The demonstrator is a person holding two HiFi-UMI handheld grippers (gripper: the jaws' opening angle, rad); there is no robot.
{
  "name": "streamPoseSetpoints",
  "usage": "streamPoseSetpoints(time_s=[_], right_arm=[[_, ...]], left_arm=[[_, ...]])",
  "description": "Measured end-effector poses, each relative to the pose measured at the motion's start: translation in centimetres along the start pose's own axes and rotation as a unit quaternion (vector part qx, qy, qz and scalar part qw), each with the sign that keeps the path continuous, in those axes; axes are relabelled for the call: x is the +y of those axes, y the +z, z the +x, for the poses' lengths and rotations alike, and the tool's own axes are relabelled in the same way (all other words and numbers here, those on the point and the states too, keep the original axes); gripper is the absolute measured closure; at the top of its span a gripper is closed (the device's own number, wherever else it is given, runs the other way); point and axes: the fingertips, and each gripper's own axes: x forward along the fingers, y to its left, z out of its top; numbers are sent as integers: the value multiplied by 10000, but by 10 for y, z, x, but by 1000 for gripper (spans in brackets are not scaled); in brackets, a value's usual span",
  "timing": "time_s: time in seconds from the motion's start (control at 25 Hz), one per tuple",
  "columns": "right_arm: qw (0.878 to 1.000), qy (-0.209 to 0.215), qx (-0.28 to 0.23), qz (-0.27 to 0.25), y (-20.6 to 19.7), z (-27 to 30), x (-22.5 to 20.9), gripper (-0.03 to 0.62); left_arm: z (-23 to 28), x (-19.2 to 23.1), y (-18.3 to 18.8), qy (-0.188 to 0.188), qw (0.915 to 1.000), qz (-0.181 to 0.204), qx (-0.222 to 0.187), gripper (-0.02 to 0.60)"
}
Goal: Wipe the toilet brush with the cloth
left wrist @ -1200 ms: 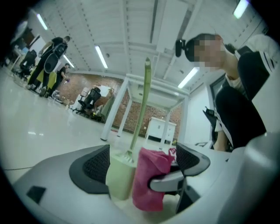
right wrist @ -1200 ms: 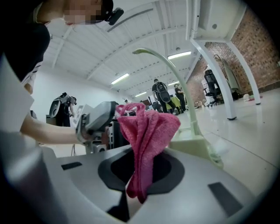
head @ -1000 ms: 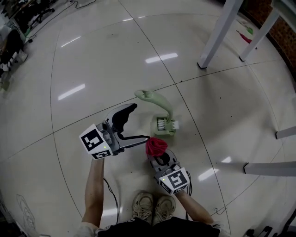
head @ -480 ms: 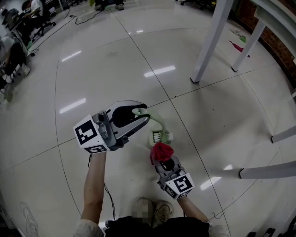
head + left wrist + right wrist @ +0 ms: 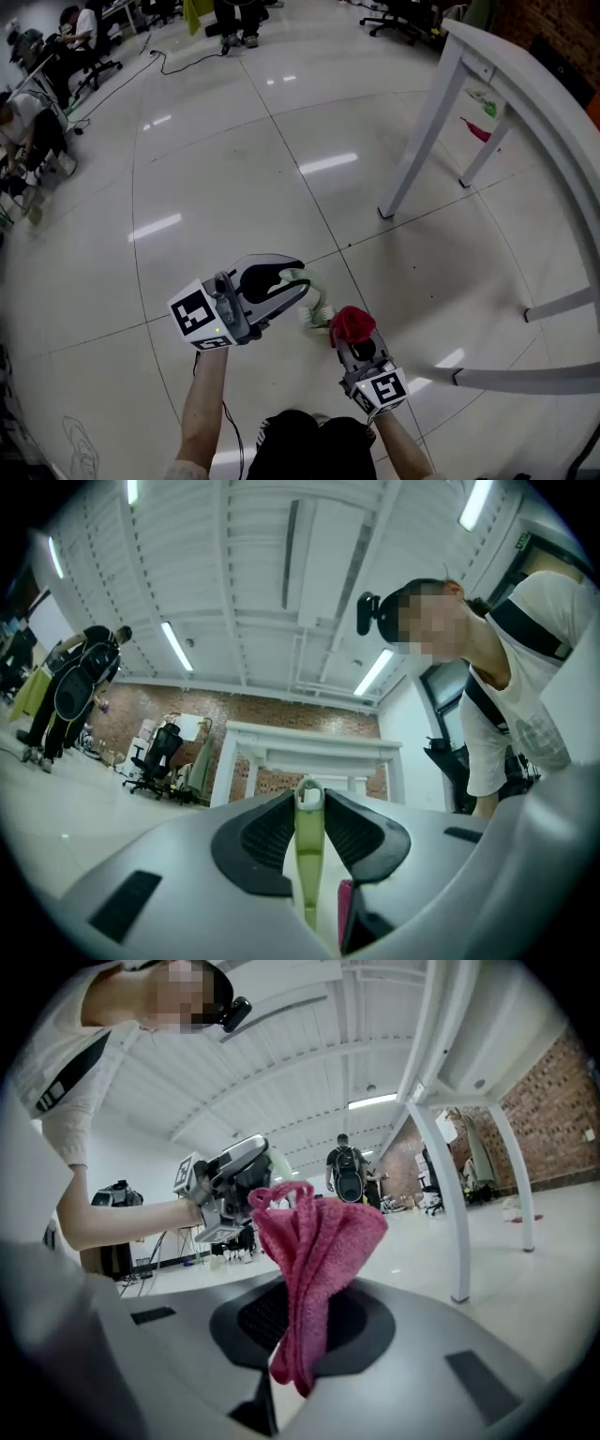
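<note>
Gripping the pale green plastic toilet brush (image 5: 305,855), the left tool (image 5: 296,279) had just closed; the right tool (image 5: 300,1321) clamped the crimson knitted cloth (image 5: 314,1241) beside it, white table legs (image 5: 417,141) well apart.

Head overhead — right gripper view faces left gripper (image 5: 246,1159).

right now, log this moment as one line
left gripper: fingers just closed on toilet brush handle | right gripper: shut on cloth | cloth beside brush head
</note>
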Motion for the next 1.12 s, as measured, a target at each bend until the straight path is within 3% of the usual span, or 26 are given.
streamPoseSetpoints(time_s=[0.12, 0.32, 0.4, 0.48, 0.56, 0.72, 0.96, 1.12], right_arm=[[9994, -348, 78, 11, 152, -12, -4, 563], [9971, -715, -179, 165, 480, -75, 75, 562], [9963, -751, -419, 92, 575, -99, 107, 563], [9959, -510, -741, -38, 641, -107, 132, 563], [9951, -259, -948, -139, 671, -106, 155, 562], [9934, -40, -1113, -288, 691, -105, 188, 563], [9908, 41, -1325, -286, 711, -126, 189, 563], [9851, 499, -1603, -377, 734, -125, 208, 563]], left_arm=[[32, 9, 141, 133, 9999, -42, -78, 476], [73, -40, 456, 311, 9991, -155, -237, 476], [80, -67, 547, 310, 9990, -63, -317, 476], [87, -91, 602, 230, 9990, 146, -356, 476], [89, -112, 622, 110, 9991, 268, -308, 476], [84, -136, 621, 25, 9996, 156, -251, 476], [98, -158, 614, -144, 9994, 7, -299, 476], [98, -165, 609, -227, 9996, 47, -162, 476]])
